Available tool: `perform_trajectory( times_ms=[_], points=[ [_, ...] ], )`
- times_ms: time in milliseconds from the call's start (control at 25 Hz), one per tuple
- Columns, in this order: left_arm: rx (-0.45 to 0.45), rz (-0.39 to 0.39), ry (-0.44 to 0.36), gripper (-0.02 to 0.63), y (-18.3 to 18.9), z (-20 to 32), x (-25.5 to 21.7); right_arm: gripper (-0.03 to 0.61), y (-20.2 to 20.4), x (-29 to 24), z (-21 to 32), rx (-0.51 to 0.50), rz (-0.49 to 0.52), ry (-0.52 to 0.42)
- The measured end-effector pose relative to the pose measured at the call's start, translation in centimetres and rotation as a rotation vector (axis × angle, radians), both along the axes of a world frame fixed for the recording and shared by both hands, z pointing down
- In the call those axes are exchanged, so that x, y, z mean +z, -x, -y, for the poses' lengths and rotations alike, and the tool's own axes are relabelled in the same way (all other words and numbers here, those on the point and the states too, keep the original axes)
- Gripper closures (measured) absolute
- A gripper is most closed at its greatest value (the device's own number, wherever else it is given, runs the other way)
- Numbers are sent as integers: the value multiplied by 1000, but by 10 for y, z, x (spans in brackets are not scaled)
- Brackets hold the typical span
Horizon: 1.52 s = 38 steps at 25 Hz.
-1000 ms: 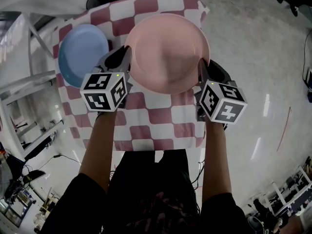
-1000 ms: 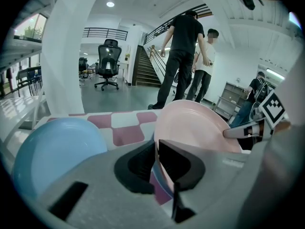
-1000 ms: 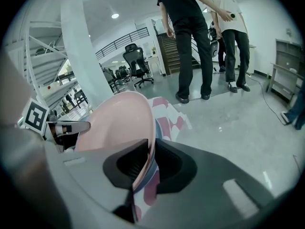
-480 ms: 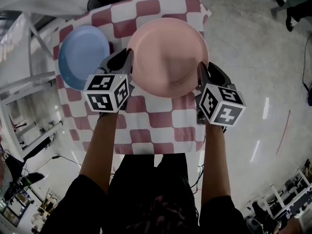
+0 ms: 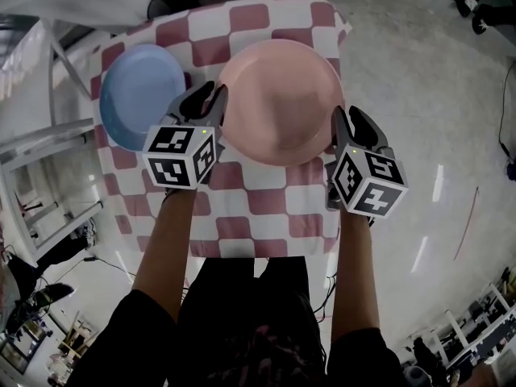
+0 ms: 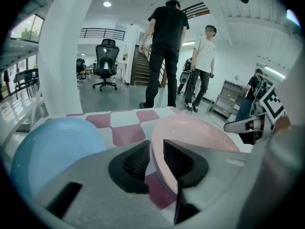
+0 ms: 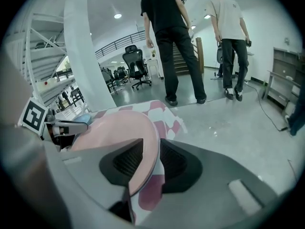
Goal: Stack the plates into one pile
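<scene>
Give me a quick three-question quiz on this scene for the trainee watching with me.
1. True or false: the blue plate is stacked on the pink plate.
2. Whose rim sits between the jaws of both the left gripper and the right gripper? A) pink plate B) blue plate
3. Fill in: the cloth has a ___ pattern.
Key: 1 false, they lie apart. 2 A; both grippers' jaws have just been opening, loose round the rim. 3 checked.

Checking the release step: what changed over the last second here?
The left gripper and right gripper have just been opening their jaws, releasing the rim of the pink plate, which sits loose between them. The blue plate stayed beside it on the checkered tablecloth.
</scene>
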<state>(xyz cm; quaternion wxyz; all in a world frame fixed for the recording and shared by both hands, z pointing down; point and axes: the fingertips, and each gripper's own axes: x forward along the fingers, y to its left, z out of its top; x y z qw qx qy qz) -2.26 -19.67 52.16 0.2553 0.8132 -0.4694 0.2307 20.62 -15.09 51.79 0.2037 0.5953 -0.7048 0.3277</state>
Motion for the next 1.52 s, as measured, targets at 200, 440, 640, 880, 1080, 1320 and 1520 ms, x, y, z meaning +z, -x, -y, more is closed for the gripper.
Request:
perform_trajectory(
  times_ms=[200,440,640,880,1080,1320,1520],
  points=[
    [-9,-3,-8,538,4,0,-8,523,-1,-11,1,-7,-8,-16],
    [-20,-8,-18,595,10,-4,-16,569,4,-21,0,-19,5,-30],
    [-36,-13,-21,618,20,-11,-20,571,20,-26,-2,-45,26,-33],
    [-61,-25,-29,618,35,-20,-26,569,48,-32,-1,-97,49,-32],
    [-94,-20,-37,618,58,-29,-32,570,79,-35,1,-154,66,-29],
    [-160,-6,-45,618,100,-39,-34,571,119,-34,2,-222,86,-27],
    [-217,3,-49,618,134,-53,-38,571,155,-38,3,-275,113,-36]
  ],
)
